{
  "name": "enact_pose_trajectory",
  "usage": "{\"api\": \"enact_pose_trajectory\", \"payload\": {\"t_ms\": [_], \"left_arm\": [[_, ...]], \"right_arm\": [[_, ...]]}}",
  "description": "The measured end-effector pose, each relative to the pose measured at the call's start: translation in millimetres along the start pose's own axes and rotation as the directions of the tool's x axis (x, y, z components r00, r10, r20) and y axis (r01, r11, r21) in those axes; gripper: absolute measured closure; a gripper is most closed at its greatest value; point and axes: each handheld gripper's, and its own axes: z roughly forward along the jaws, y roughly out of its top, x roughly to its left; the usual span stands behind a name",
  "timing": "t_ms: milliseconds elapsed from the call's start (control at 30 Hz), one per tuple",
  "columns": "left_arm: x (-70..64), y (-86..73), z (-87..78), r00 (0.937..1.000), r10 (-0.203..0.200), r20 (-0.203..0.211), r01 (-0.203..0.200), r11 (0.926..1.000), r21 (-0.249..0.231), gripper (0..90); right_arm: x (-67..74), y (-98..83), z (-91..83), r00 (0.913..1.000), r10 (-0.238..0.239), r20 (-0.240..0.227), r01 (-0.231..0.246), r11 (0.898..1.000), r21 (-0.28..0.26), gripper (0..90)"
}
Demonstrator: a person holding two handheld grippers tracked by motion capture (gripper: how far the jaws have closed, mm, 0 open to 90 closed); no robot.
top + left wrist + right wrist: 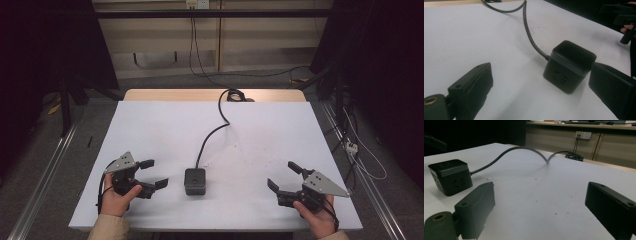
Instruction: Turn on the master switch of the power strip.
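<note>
Both tools are sitting low over the white worktop point(150, 130) with nothing in them. Left tool point(154, 173) has its jaws spread wide apart, pointing toward the middle of the worktop, held by the person's left hand point(119, 197) near the front left corner. Right tool point(284, 176) is the same deal on the other side: jaws gaping, empty, held by the right hand point(316, 216) near the front right corner, with its grey three-cornered plate point(325, 183) on top.

Between the two, a bit closer to the left tool, sits a black cube power socket point(195, 180) flat on the worktop, toward the front edge. Neither tool touches it. In the left gripper view the cube point(569, 65) sits just ahead of the jaws, off to the side near one of them, and you can see outlet slots on the face turned toward the camera. In the right gripper view the same cube point(450, 176) is further off, past the jaw at that view's left, also showing slots on its side.

Its black cable point(212, 134) leaves the back of the cube, snakes across the worktop in a loose S, arches up off the surface partway, and ends in a small coil point(234, 94) at the far edge where the wooden tabletop point(175, 94) pokes out from under the white sheet. A few dark specks dot the white surface around the middle.
</note>
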Motion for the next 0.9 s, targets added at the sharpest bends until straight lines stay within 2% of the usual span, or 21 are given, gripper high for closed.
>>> {"api": "enact_pose_trajectory", "payload": {"t_ms": [900], "left_arm": [[14.3, -7.2, -12.3, 0.9987, -0.023, -0.045, 0.023, 0.9997, -0.008, 5.1]], "right_arm": [[-0.2, 0.2, -0.2, 1.0, -0.001, 0.0, 0.001, 1.0, -0.002, 8.4]]}}
